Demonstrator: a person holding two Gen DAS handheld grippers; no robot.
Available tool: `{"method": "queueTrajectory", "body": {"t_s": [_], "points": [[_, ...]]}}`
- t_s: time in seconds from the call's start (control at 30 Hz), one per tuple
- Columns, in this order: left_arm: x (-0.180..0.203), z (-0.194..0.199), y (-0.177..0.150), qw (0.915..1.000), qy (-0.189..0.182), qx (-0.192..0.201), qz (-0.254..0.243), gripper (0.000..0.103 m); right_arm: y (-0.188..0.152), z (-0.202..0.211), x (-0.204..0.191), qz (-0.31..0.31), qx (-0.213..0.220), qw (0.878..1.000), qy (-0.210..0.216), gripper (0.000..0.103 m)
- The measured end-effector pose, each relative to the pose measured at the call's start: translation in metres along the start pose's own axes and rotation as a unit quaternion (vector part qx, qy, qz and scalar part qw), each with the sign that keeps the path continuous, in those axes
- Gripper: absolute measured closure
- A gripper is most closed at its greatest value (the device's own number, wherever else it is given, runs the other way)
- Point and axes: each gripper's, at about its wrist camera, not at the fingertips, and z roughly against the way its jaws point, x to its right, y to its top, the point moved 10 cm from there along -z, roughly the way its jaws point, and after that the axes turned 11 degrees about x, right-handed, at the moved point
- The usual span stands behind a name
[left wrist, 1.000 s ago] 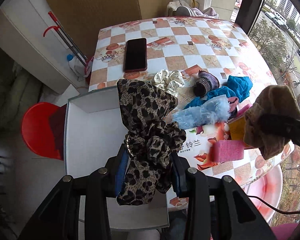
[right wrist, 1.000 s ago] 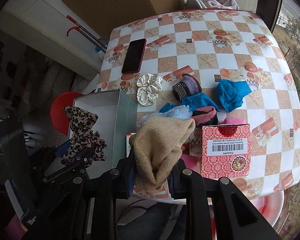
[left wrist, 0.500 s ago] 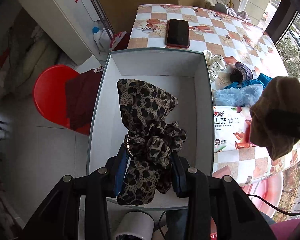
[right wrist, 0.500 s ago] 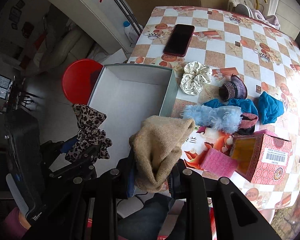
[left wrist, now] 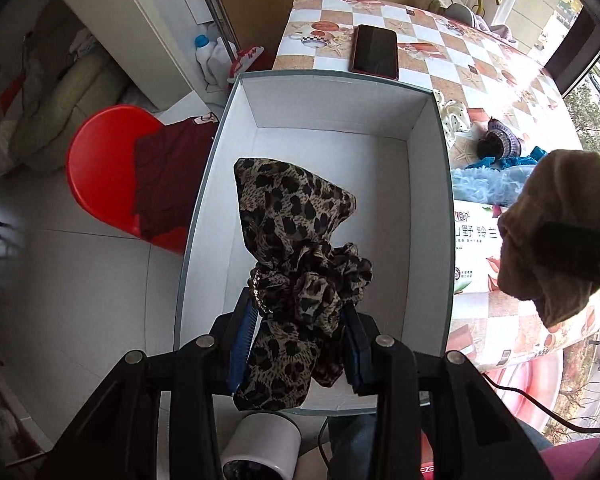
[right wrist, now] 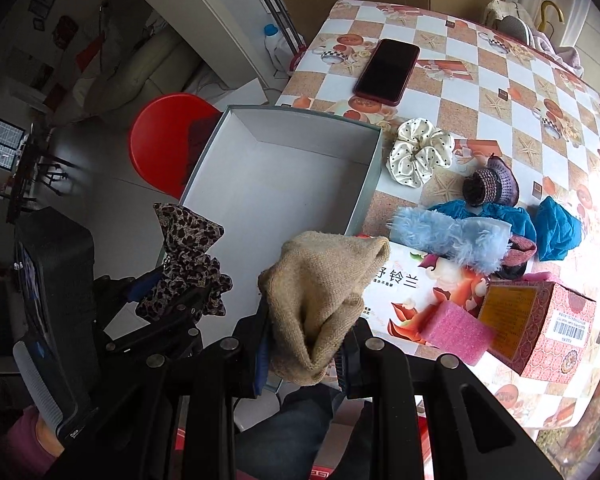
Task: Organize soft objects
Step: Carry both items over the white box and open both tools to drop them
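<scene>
My left gripper (left wrist: 298, 346) pinches the leopard scrunchie (left wrist: 296, 264) above the white box (left wrist: 428, 216), ready to drop it in; my right gripper (right wrist: 302, 354) clamps the beige knit sock (right wrist: 320, 292) near the box's edge, waiting its turn.

Black smartphone with red case (right wrist: 387, 72) lies flat on checkered-oilcloth bench (right wrist: 500, 80); round red plastic stool (left wrist: 100, 172) stands on floor beside it.

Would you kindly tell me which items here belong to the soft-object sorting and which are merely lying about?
Job: leopard scrunchie, beige knit piece, white box, polka-dot scrunchie, blue fluffy band.
Lying about: phone, red patterned carton, pink foam block.
</scene>
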Motion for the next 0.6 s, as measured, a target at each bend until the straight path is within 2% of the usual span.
{"method": "queueTrajectory", "body": {"t_s": [0.6], "points": [[-0.002, -0.009, -0.006, 0.9999, 0.003, -0.013, 0.003, 0.061, -0.001, -0.012, -0.009, 0.009, -0.013, 1.000, 0.007, 0.076]]}}
